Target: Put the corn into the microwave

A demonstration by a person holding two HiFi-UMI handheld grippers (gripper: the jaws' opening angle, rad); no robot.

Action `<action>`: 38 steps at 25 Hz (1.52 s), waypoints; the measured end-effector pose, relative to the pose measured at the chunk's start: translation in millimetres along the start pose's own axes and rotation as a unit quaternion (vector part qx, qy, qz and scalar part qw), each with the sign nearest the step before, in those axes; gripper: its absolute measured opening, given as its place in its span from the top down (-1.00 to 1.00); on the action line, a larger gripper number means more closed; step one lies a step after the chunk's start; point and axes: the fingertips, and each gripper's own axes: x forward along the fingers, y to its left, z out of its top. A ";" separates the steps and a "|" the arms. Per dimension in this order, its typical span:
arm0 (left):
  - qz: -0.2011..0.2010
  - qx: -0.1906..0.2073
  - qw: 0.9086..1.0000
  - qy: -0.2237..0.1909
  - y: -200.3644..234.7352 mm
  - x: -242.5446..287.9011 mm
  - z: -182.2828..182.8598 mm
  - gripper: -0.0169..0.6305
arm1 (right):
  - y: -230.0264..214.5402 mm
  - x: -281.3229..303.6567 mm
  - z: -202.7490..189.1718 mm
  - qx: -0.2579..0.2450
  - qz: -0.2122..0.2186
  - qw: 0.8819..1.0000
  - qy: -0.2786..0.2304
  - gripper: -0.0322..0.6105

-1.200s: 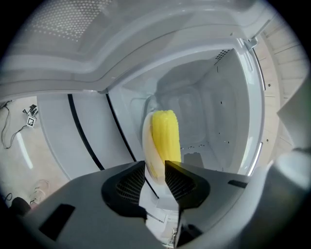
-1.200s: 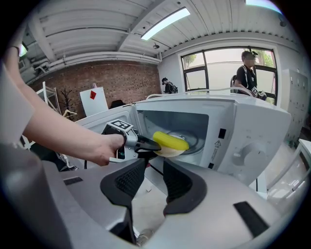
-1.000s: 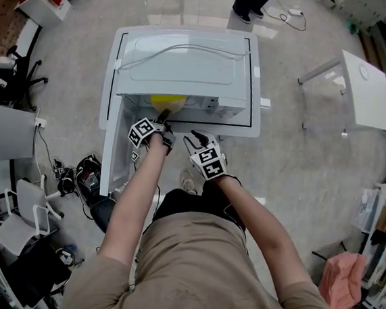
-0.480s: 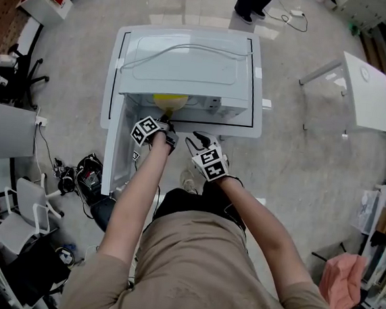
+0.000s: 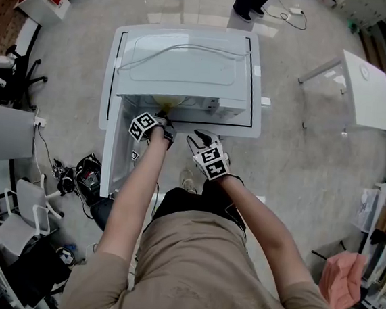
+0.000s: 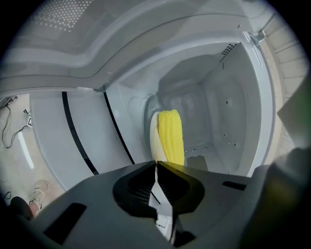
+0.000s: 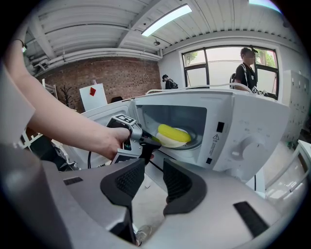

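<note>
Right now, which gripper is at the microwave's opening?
The left gripper: its tip is by the corn in the microwave, jaws closing with nothing between. The right gripper hangs back, jaws apart.

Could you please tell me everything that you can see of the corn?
The corn is one bright yellow cob with neat rows of kernels showing. It lies on its side on a pale dish inside the open microwave. Nothing grips it: the left gripper, its fingers closing on nothing, sits just in front of the cob. Whether it touches the cob I cannot tell.
</note>
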 end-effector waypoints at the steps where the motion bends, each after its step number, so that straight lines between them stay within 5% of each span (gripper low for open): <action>1: -0.001 -0.001 1.000 0.000 -0.5 1.8 0.9 0.88 | -1.3 0.1 0.6 0.000 -0.001 1.000 0.000 0.52; 14: -0.004 0.002 1.000 -0.004 -12.3 12.1 19.9 0.87 | -13.6 -0.2 3.4 0.004 -0.014 1.000 -0.003 0.52; 20: -0.020 0.070 0.997 0.038 -25.2 -3.2 -2.7 0.68 | -19.2 -8.3 14.9 0.024 -0.028 0.999 -0.029 0.52; 26: -0.037 0.164 0.983 0.078 -47.7 -43.2 -42.5 0.65 | -36.7 -31.8 29.5 0.043 -0.061 0.994 -0.075 0.52; 31: -0.065 0.269 0.958 0.075 -90.8 -93.2 -62.0 0.65 | -45.5 -72.1 53.5 0.046 -0.089 0.987 -0.124 0.52; 35: -0.089 0.409 0.907 0.046 -144.6 -138.1 -73.0 0.64 | -46.8 -113.6 76.6 0.032 -0.101 0.981 -0.164 0.52; 38: -0.111 0.476 0.872 0.029 -181.6 -172.9 -86.8 0.64 | -41.7 -144.4 88.1 0.010 -0.105 0.977 -0.184 0.52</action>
